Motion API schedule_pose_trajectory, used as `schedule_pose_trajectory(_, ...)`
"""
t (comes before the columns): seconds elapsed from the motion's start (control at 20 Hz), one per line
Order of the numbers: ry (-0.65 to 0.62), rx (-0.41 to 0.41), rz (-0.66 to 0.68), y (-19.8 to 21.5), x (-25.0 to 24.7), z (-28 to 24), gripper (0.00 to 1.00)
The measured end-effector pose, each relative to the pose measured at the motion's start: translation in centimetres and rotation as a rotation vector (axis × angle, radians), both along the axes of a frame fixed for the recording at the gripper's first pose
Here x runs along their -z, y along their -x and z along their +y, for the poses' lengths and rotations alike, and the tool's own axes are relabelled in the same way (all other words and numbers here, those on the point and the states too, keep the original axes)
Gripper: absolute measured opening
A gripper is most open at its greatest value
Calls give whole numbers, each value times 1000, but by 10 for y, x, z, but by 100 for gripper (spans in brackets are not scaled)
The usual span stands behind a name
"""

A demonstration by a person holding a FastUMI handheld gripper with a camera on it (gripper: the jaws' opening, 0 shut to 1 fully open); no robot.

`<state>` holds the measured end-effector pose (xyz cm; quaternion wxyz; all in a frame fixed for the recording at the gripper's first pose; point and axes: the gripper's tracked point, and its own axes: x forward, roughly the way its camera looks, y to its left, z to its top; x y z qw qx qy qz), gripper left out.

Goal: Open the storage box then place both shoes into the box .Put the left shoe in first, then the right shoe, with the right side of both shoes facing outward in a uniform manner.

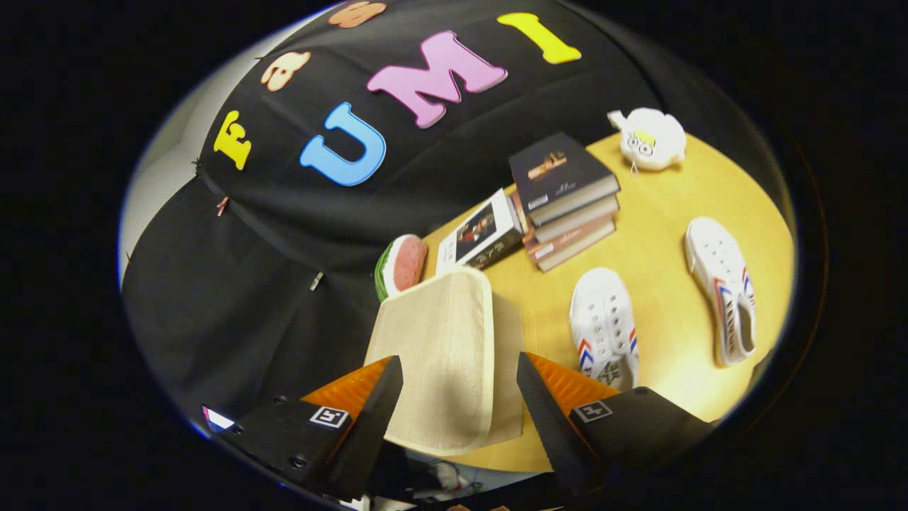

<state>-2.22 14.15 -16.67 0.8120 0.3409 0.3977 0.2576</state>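
Two white canvas shoes with red and blue side stripes are counted on the yellow wooden surface: one near the tool, one farther off. One beige woven fabric box is seen between the tool's two open fingers, untouched by either. Three stacked books, one leaning book, one watermelon-slice toy and one white plush figure are counted.

A recording booth — black cloth wall behind a wooden table.

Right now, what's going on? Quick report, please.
Gripper open, fingers either side of the box lid, not pressing. Both shoes on table. Nothing blocking.
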Motion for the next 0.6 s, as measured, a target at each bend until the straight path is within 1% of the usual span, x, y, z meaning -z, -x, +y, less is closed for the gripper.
schedule_pose_trajectory(0.2, -121, -122, 124, 13, 25, 21, 98)
schedule_pose_trajectory(0.35, -180, -207, 149, 19, 37, 33, 98)
schedule_pose_trajectory(0.45, -241, -264, 181, 24, 41, 43, 98)
schedule_pose_trajectory(0.55, -299, -301, 225, 31, 44, 48, 98)
schedule_pose_trajectory(0.6, -314, -313, 249, 31, 48, 52, 96)
